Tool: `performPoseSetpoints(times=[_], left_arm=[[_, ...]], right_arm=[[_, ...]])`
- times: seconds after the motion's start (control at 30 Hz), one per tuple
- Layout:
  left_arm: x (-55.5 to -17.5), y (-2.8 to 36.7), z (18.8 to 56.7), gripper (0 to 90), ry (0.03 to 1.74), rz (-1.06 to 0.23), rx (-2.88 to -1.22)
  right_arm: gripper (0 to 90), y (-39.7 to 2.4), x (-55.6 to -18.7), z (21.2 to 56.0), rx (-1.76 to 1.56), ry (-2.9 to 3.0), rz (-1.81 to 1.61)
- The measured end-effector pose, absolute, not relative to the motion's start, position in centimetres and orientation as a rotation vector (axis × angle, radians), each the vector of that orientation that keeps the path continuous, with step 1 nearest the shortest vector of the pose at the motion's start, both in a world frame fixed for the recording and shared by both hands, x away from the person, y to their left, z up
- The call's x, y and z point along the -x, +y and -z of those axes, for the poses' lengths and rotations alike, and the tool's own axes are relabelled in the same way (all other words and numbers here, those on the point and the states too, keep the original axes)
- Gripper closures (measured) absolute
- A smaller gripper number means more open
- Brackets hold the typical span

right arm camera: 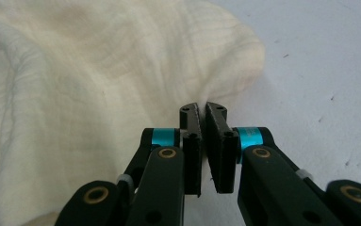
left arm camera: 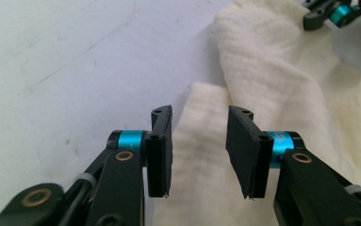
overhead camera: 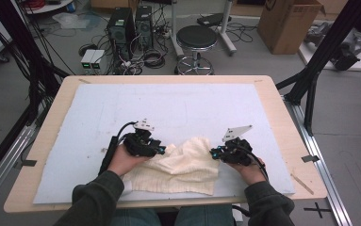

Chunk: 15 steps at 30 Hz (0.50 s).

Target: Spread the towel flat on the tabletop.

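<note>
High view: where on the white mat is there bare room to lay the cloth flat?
The far half of the white mat is bare, as are its left and right margins. The near middle is crowded by the cream cloth, the left tool and the right tool.

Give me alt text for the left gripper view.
The left gripper hangs open over a rumpled cream cloth, a fold lying between its black fingers, on a pale table cover.
</note>
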State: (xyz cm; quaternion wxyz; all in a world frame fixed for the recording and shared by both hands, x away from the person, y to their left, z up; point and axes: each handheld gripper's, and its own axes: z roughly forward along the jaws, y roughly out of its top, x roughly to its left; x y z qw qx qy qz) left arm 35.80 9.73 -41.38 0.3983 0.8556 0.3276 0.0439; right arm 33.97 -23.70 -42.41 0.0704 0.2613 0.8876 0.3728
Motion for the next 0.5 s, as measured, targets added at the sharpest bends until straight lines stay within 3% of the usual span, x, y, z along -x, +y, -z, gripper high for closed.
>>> performPoseSetpoints(times=[0.13, 0.23, 0.5], left_arm=[[-36.7, 7.9, 42.4, 60.5, 0.819, -0.072, -2.230], [-36.6, 7.5, 42.8, 83.3, 0.786, -0.100, -2.288], [-35.2, 12.7, 39.8, 85.5, 0.904, -0.370, -2.121]], right_arm=[[85.0, -23.6, -33.9, 42.5, -0.778, 2.670, -1.134], [85.0, -23.7, -33.8, 42.5, -0.779, 2.666, -1.150], [85.1, -23.3, -34.1, 41.7, -0.742, 2.646, -1.164]])
